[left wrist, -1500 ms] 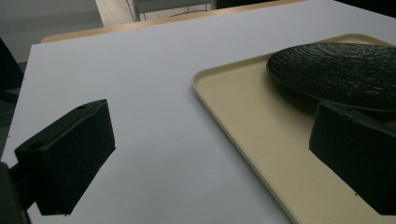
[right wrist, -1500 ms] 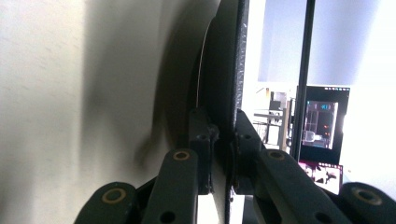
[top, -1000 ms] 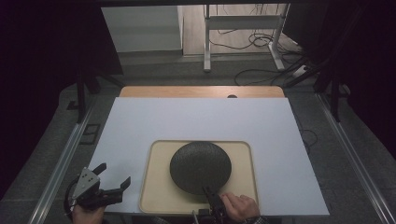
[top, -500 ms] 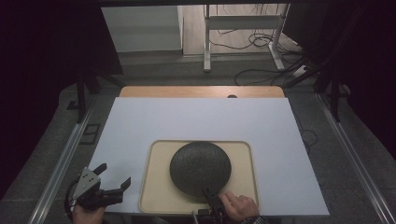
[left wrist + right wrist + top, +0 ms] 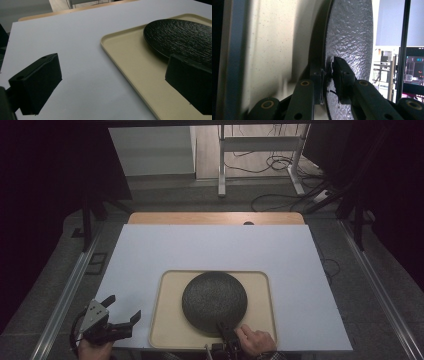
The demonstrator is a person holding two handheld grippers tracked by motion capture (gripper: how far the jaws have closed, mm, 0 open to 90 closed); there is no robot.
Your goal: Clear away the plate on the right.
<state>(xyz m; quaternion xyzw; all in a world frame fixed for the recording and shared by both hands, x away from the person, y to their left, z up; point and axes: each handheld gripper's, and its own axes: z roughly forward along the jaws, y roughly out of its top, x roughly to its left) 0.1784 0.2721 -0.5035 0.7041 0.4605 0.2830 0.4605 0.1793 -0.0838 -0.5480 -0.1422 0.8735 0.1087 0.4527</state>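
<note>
Plate (image 5: pixel 214 301), black and rough-textured, sits on the beige tray (image 5: pixel 167 320) at the near side of the white counter (image 5: pixel 210 247), a little right of the tray's middle. The right tool (image 5: pixel 223 329) comes in from the near edge and has the plate's near rim between its jaws; in the right gripper view (image 5: pixel 328 75) one jaw lies under the rim against the tray and the other over the textured top face, both pads seeming to touch it. Those jaws have just been opening a little, so my guess is that the plate has been set down and the grip is being eased off. To do that well, I would let the jaws part fully before drawing the hand back toward the person, keeping the lower jaw flat so it does not lift or drag the rim; a pull made too early could slide the plate across the tray. The left tool (image 5: pixel 117 316) rests over the near left corner of the counter, well apart from the plate, its jaws wide and holding nothing; in the left gripper view the tray's edge (image 5: pixel 117 53) runs between them.
</note>
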